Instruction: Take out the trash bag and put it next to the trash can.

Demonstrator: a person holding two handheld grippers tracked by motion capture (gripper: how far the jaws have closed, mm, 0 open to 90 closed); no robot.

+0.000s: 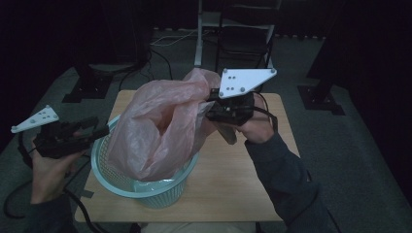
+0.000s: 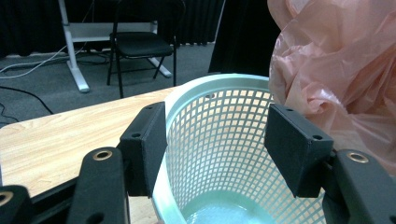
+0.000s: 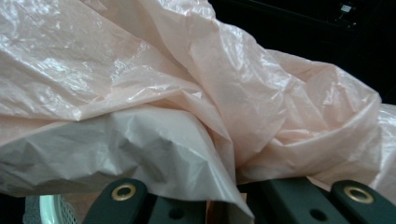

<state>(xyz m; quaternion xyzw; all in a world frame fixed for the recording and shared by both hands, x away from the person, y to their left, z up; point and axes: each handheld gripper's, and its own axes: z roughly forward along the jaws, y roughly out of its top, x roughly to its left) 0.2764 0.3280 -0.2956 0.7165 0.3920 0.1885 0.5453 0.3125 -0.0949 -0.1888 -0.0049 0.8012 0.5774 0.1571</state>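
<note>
Right gripper (image 1: 210, 108) is up over the table w/ jaws clamped tight on the pink plastic bag (image 1: 160, 126), pinching a fold of its upper edge; in the right gripper view the crinkled film drapes right over the jaw bases. Bag hangs from that pinch, billowed out, its lower part sagging into the pale green mesh basket (image 1: 104, 167), which sits on the wooden table (image 1: 233, 189) toward its left-front side. Left gripper (image 1: 99, 131) is at the basket's left rim, jaws apart, nothing pressed btwn them; left gripper view shows the rim (image 2: 187, 100) running btwn the two pads (image 2: 147, 144), one pad outside the wall, one over the inside, bag just beside the inner pad. Can't tell if either pad touches the rim. Chair (image 2: 140, 44) stands on the floor beyond the table.
</note>
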